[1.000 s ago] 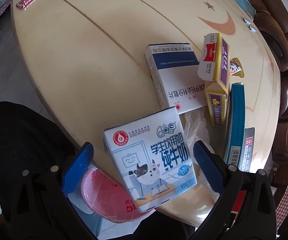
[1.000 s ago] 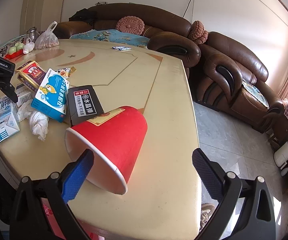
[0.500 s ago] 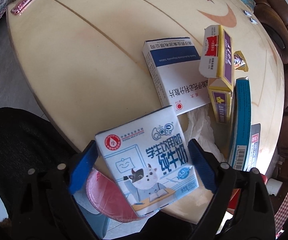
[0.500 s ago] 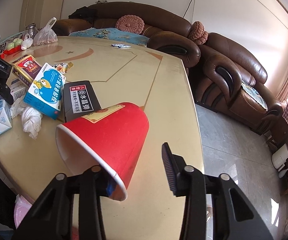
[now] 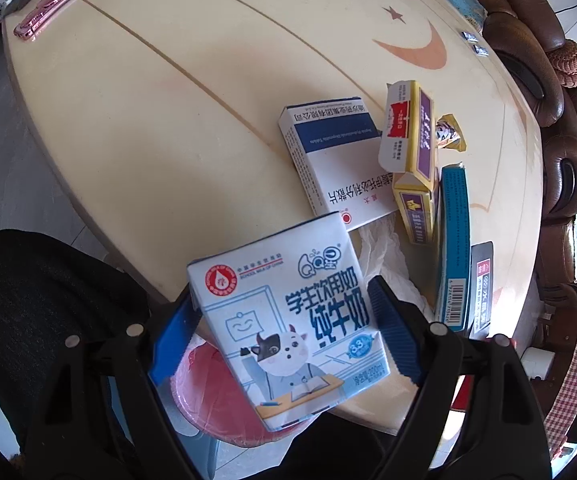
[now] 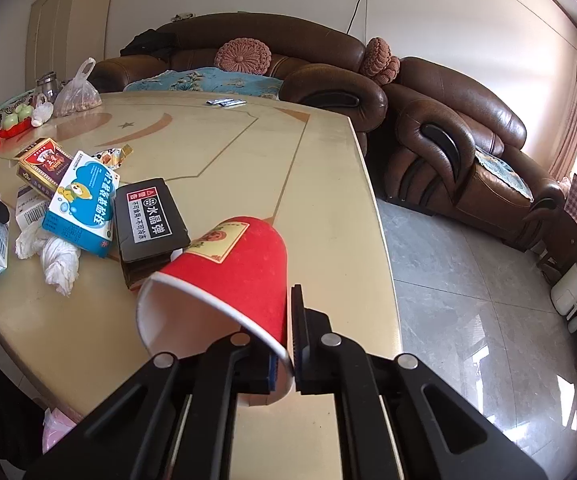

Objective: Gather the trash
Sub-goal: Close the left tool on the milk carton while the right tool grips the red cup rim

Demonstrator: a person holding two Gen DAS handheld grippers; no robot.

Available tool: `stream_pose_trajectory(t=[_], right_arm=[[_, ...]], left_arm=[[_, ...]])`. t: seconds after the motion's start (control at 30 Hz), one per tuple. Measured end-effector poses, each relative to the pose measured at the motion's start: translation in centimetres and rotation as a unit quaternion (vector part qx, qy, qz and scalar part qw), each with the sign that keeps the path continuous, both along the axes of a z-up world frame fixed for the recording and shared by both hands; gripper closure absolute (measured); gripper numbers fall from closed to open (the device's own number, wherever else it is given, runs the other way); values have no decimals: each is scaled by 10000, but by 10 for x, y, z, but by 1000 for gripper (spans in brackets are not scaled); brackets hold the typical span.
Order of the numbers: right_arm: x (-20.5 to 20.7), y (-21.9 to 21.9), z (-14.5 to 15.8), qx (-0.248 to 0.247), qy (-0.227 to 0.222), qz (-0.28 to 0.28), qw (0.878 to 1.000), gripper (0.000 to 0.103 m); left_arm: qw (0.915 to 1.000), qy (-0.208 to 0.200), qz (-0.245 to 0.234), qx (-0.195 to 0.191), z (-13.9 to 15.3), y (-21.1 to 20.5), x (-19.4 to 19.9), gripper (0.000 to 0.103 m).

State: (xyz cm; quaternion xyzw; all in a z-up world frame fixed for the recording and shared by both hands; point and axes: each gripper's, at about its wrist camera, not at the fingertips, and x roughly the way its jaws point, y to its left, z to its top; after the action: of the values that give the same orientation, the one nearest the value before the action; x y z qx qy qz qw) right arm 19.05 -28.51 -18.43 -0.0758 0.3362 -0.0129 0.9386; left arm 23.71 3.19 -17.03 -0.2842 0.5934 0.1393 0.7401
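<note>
- A home living room: a brown leather sofa point(image 6: 440, 128) with round cushions point(image 6: 243, 54) stands beyond the right tongs.
- A big cream dining table point(image 6: 320, 184) lies ahead of both tongs.
- A bag of food point(image 6: 77, 96) and fruit point(image 6: 18, 114) sit far left.

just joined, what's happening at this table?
A person with two handheld grippers is collecting trash off the table. The left gripper is shut on the milk carton at the near edge, above a pink bin below. The right gripper pinches the wall of the red paper cup at its rim. Boxes and a crumpled tissue lie uncollected.
</note>
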Motion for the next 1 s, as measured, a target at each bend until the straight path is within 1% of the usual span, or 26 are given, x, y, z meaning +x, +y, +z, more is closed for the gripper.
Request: stream_pose_trajectory(t=[0.13,0.3,0.4,0.5,0.7,1.0], right_arm=[[-2,1,8,-10,-47,-93,9999,99],[-5,8,19,-77,-143,-94,9998,100],[-10,12,29,-32,-199,-86,9998,100],[-18,21,42,-134,-326,-55,9994,100],[-31,42,68,-224,-388,91,9990,100],[-68,72,105,-316,-520,263,9978,100]], left_arm=[[9998,-137,-94,73,7,6,-6,22],[9985,-307,-337,290,14,5,-7,22],[9973,-393,-506,360,18,4,-9,22],[9948,-526,-701,519,25,3,-13,22],[9903,-774,-961,643,41,5,-26,22],[9775,-1157,-1471,975,63,9,-59,22]])
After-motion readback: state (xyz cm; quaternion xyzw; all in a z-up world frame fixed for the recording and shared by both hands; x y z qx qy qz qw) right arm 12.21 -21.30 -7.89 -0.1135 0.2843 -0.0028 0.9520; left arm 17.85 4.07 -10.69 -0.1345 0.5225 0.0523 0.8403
